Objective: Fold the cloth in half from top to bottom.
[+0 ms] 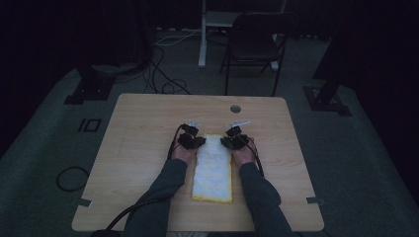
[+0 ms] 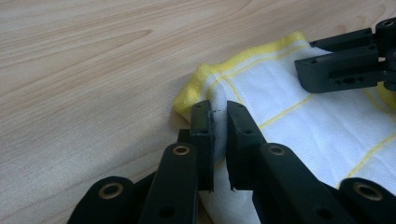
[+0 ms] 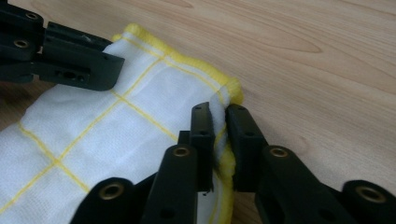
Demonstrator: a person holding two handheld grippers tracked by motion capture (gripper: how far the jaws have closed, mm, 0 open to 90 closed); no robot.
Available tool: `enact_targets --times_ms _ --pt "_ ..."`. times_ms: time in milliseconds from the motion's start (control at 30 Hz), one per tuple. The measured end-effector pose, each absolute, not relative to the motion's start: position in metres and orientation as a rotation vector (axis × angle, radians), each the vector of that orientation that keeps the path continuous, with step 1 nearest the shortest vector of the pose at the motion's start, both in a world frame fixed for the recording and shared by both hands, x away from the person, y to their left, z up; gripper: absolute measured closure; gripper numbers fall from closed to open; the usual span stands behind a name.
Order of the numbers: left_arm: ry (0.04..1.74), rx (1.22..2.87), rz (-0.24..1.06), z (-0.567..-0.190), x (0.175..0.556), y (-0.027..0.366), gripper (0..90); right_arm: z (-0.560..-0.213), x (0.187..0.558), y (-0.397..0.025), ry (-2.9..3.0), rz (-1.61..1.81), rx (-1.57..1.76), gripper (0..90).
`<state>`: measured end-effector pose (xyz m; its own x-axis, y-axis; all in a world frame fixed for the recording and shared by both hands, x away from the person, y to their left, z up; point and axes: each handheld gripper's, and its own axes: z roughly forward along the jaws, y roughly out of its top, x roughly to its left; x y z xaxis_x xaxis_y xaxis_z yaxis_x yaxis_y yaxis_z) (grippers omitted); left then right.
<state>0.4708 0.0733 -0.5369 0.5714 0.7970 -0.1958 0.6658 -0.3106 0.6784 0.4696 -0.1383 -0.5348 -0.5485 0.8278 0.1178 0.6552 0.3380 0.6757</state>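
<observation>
In the left gripper view we see the left gripper (image 2: pixel 219 140) with its jaws clenched on a pinched-up fold of the cloth (image 2: pixel 299 112), right at the cloth's yellow-hemmed corner. In the right gripper view the right gripper (image 3: pixel 219 140) does the same at the other far corner, its jaws clamped on the yellow hem (image 3: pixel 224 158) with a thin fold of white fabric squeezed between them. Each of these views also catches the other gripper's black jaw resting on the cloth farther off.

The cloth is white with thin yellow grid lines and a yellow border. From the high view we see it folded into a long narrow strip (image 1: pixel 213 170) lying flat on the wooden table (image 1: pixel 138 143), running from near the person's edge toward the middle, with both grippers at its far end, left (image 1: pixel 197 141) and right (image 1: pixel 228 142), one at each corner. The person's grey sleeves (image 1: pixel 165 190) come in on either side of the strip.

Beyond the table stand a dark folding chair (image 1: pixel 253 42) and loose cables (image 1: pixel 163 74) on the grey floor. We find no brand, label or readable writing on the cloth or on the grippers.
</observation>
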Motion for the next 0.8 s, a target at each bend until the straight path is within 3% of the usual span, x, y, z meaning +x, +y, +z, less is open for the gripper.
enact_targets --times_ms 800 --pt "1.181 2.047 0.209 -0.5339 0.474 0.074 86.1 -0.5333 0.4711 -0.143 2.332 1.049 1.344 85.1"
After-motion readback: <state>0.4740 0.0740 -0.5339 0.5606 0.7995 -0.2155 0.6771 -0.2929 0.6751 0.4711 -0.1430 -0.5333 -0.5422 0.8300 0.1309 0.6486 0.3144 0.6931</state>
